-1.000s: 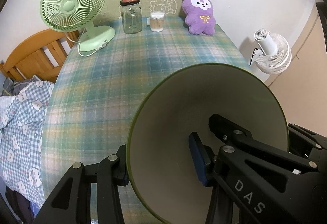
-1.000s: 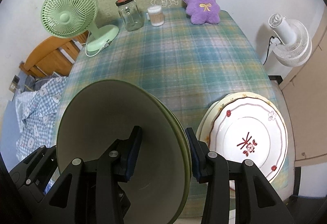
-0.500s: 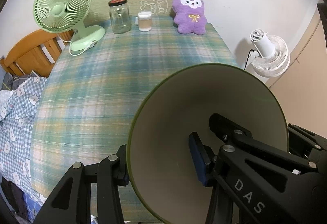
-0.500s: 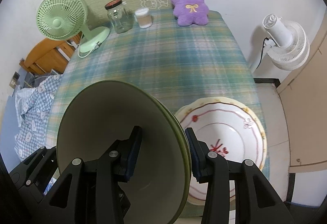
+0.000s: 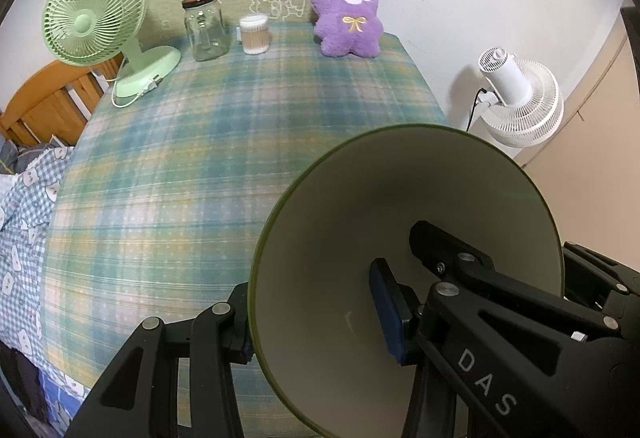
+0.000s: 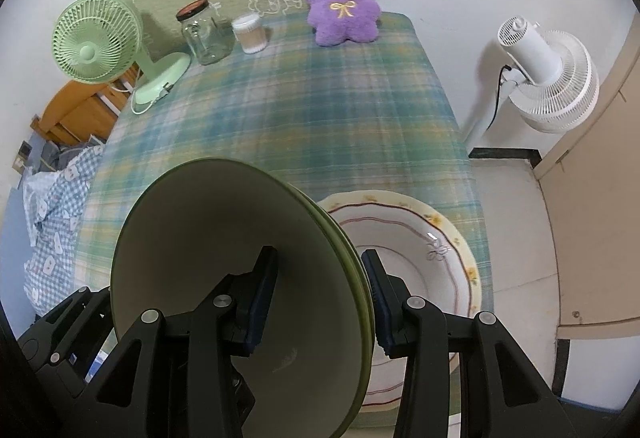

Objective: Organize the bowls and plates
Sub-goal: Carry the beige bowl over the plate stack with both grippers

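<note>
At the far edge of the plaid-covered desk [image 5: 224, 166] stand a pale green desk fan [image 5: 94, 26], a clear glass jar with a dark lid [image 5: 204, 26], a small tub of cotton swabs [image 5: 255, 35] and a purple plush rabbit [image 5: 347, 14] leaning at the wall. A white floor fan [image 6: 548, 78] stands off the desk's right side, and a wooden bed frame with blue checked bedding [image 6: 60, 198] lies to the left.

The left hand-held gripper [image 5: 316, 312] is clamped on the wall of a smooth olive-green bowl with a cream inside [image 5: 400, 238], one blue-padded finger inside and the other outside. The bowl is tipped on its side, its mouth facing the camera, held above the near right part of the desk and hiding what lies under it.

The right hand-held gripper [image 6: 320, 298] pinches the rim of green bowls [image 6: 240, 262], apparently two nested, also tipped upright. Just right of them, a white scalloped plate with red lines and yellow flowers [image 6: 440, 246] lies flat near the desk's front right corner, partly hidden by the bowls and a gripper finger.
</note>
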The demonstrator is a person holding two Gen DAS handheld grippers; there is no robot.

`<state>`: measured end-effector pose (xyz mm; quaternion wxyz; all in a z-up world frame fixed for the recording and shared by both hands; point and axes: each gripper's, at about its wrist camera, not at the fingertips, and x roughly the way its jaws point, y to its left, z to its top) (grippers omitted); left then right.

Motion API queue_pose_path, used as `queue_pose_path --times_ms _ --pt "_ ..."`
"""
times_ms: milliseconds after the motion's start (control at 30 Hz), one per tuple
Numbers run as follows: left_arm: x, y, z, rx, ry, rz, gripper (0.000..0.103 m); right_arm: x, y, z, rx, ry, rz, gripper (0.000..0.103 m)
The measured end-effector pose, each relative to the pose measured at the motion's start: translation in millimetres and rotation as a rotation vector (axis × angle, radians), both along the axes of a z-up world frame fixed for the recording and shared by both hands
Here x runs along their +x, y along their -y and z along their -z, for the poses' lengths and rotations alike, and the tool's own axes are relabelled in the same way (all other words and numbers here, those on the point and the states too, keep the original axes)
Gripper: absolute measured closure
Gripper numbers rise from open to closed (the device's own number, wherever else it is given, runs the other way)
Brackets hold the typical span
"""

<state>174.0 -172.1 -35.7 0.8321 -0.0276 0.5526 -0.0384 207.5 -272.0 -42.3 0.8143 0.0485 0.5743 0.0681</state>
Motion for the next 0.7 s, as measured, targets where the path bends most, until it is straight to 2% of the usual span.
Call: queue_pose_path --times_ms 700 --pt "10 42 36 -0.001 -0.101 -0.010 0.055 11 38 39 -0.007 -0.099 -0.008 0.057"
